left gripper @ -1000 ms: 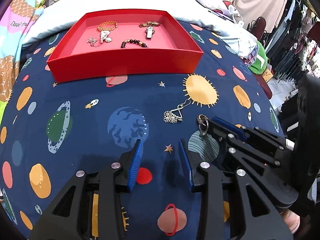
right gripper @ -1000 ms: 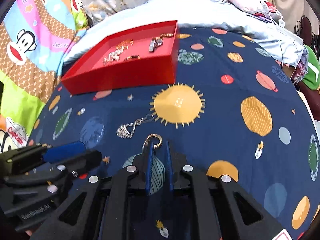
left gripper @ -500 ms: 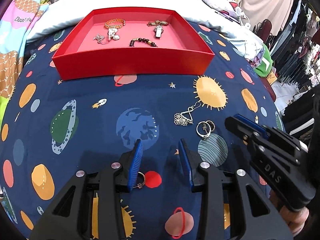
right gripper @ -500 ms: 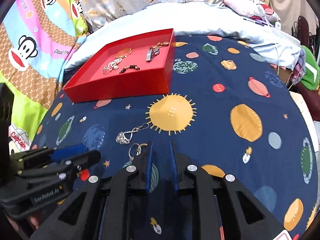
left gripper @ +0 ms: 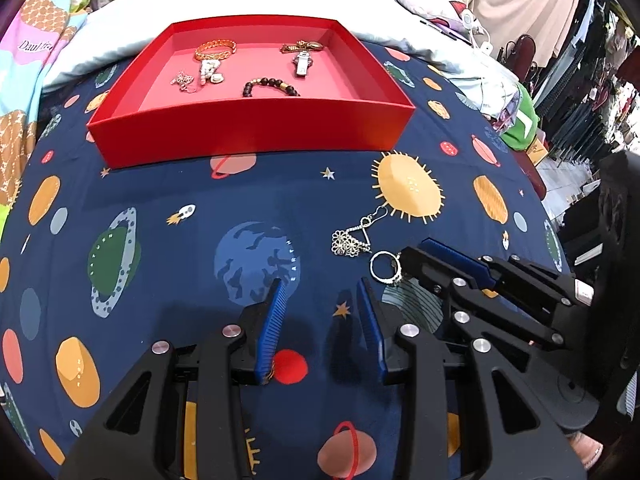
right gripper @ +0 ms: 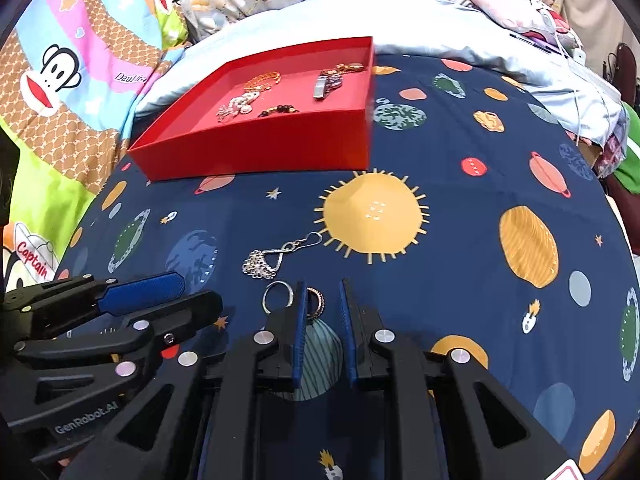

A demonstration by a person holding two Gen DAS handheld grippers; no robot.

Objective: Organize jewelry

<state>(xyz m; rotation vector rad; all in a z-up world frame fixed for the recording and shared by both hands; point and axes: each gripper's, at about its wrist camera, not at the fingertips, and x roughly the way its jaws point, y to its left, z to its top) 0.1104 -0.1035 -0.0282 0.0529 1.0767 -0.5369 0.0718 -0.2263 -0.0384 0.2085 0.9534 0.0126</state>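
Since a second ago, silver ring let go from the right gripper and set on the cloth; gripper drawn back, then brought forward again to the same spot. Left gripper unmoved. Both pitched steeply down toward the space-print cloth, side by side and close together.

Right jaws slightly apart, clamped on nothing. Gold-toned ring flat on the cloth between the fingertips, perhaps brushing the left pad, hard to say at this angle. Silver ring just outside the left fingertip. Left jaws wider apart, only bare cloth between them.

Silver filigree pendant just beyond the rings, near the printed sun. Red tray well off at the far side, holding a gold bracelet, a dark bead bracelet and other small pieces.

Reads "GenRobot.AI" on the left gripper's side, "Captain" on the quilt at far left, "EARTH" on the blue planet.
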